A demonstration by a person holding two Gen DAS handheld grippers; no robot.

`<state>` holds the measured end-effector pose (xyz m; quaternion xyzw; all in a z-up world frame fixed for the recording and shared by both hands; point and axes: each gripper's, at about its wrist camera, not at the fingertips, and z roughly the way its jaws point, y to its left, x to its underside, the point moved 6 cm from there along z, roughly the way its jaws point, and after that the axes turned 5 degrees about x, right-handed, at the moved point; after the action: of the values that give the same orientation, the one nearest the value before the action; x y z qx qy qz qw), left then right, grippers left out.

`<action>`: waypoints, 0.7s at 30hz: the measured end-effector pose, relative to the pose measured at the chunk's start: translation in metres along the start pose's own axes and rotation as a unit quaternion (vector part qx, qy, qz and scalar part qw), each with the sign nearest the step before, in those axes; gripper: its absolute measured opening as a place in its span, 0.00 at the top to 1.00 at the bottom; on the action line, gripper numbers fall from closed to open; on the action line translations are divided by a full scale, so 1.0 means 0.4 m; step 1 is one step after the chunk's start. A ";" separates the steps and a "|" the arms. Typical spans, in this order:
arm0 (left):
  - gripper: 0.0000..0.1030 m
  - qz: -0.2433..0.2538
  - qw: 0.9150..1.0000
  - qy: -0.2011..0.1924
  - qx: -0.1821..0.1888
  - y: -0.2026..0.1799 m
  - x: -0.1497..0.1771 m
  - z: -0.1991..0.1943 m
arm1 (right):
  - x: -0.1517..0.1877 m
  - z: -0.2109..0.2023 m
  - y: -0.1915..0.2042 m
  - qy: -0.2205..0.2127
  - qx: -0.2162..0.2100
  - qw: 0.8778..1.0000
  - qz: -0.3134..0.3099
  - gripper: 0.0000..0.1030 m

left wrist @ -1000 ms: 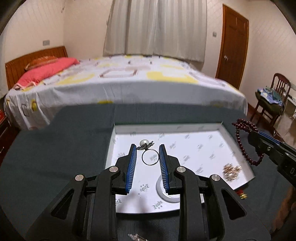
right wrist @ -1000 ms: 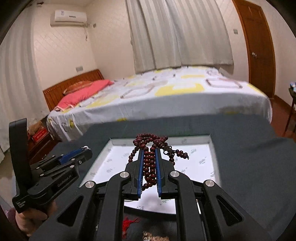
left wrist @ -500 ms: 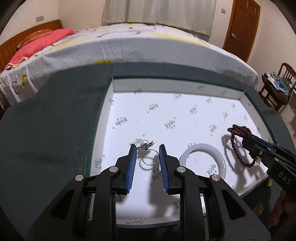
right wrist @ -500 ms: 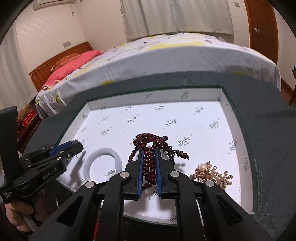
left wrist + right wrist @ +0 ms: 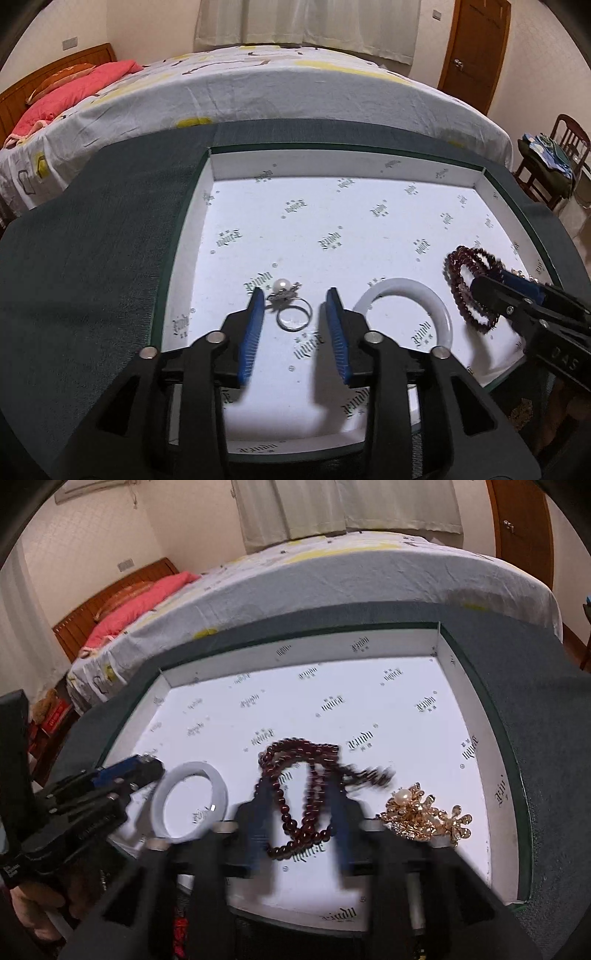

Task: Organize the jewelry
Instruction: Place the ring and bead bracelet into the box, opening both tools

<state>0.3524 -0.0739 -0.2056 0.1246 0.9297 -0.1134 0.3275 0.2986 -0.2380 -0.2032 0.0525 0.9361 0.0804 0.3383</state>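
Observation:
A white printed tray (image 5: 332, 166) with a dark green rim lies on a dark cloth. A silver pearl ring (image 5: 291, 314) rests on its floor between the blue pads of my left gripper (image 5: 294, 293). The jaws are opening and the pads stand clear of the ring. In the right wrist view, a dark red bead bracelet (image 5: 295, 827) lies on the tray (image 5: 295, 657) between the blurred fingers of my right gripper (image 5: 299, 786). Those jaws are opening too and do not press the beads. A white bangle (image 5: 443, 317) lies between the two grippers.
A gold brooch (image 5: 417, 812) with a pearl sits right of the beads. The left gripper (image 5: 140, 768) and the hand holding it show at the tray's left front. A bed fills the background; a chair (image 5: 554, 158) stands at right. Something red (image 5: 181, 930) lies below the tray's front edge.
Both grippers came down into the tray, then their jaws spread. The ring and the bead bracelet, gripped before, now lie loose on the tray floor.

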 end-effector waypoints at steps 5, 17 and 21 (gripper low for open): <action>0.42 0.013 1.000 -0.016 -0.012 -0.018 -0.004 -0.017 | -0.007 -0.016 -0.004 -0.007 -0.003 1.000 0.003 0.48; 0.34 -0.023 0.999 -0.042 -0.015 0.007 0.000 -0.103 | -0.013 -0.142 -0.013 -0.051 -0.008 0.999 0.011 0.48; 0.34 -0.016 0.998 -0.057 -0.027 -0.006 0.019 -0.156 | 0.016 -0.187 -0.027 -0.058 0.000 0.998 0.013 0.48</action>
<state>0.3096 -0.0566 -0.1628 0.0945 0.9141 -0.1002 0.3813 0.2453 -0.2563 -0.1524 0.0694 0.9142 0.0818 0.3909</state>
